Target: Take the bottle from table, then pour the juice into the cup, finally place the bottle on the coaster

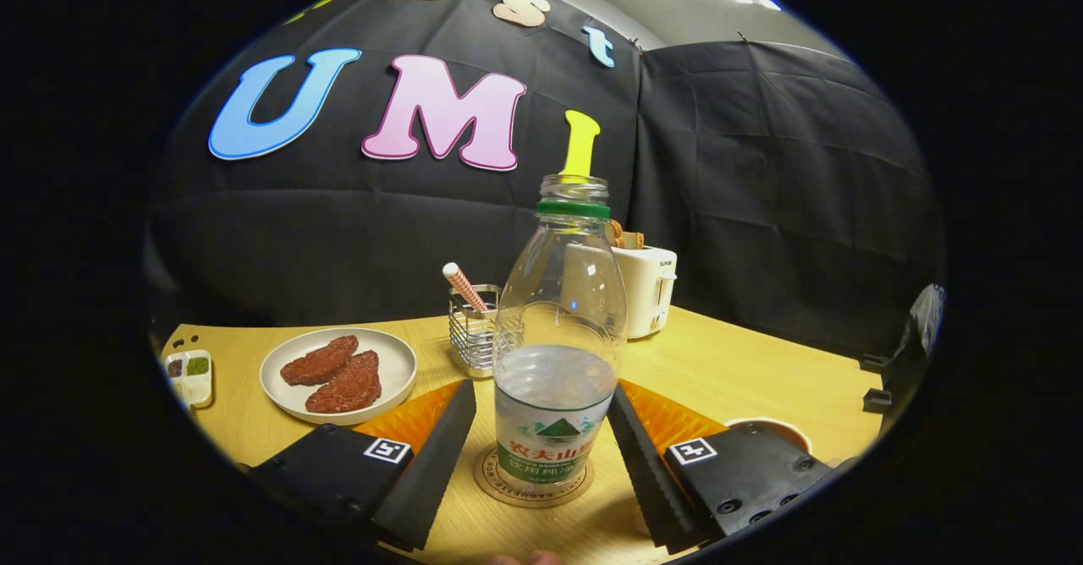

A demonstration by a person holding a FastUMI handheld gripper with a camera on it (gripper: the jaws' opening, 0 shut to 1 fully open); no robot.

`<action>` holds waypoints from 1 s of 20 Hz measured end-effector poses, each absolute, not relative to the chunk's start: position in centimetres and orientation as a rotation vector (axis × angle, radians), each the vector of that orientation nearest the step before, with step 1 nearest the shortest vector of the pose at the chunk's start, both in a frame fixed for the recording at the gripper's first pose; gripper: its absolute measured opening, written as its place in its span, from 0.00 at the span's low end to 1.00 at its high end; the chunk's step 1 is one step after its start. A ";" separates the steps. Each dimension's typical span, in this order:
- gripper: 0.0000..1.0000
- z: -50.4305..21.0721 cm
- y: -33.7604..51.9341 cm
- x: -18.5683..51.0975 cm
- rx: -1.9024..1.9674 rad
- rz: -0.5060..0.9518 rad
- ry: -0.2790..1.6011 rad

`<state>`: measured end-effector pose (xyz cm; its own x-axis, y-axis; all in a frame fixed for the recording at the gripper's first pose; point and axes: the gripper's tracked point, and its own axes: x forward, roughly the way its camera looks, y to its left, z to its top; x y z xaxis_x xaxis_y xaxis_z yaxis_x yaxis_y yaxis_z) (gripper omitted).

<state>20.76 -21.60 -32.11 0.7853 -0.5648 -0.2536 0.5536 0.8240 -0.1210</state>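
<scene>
A clear plastic bottle (558,311) without a cap stands upright on a round coaster (568,488) on the wooden table. It has a green neck ring and a little clear liquid in its lower part. My gripper (540,392) is open, one finger on each side of the bottle's lower body, with small gaps between pads and bottle. The rim of a cup (774,426) peeks out just behind the right finger.
Beyond the left finger lies a plate (292,393) with two brown patties. A wire holder (472,341) with a striped straw and a white toaster (650,288) stand behind the bottle. A small condiment tray (191,375) sits at the table's left edge.
</scene>
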 end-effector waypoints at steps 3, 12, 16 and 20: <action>0.94 -32.0 -21.3 19.8 -0.032 -0.606 0.292; 0.95 -28.7 -18.3 14.9 -0.025 -0.559 0.324; 0.94 -24.2 -16.8 13.1 -0.035 -0.481 0.321; 0.95 -18.6 -16.0 12.4 -0.075 -0.402 0.285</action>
<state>12.43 -16.02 -18.57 0.8810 -0.3965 -0.2581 0.3755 0.9179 -0.1285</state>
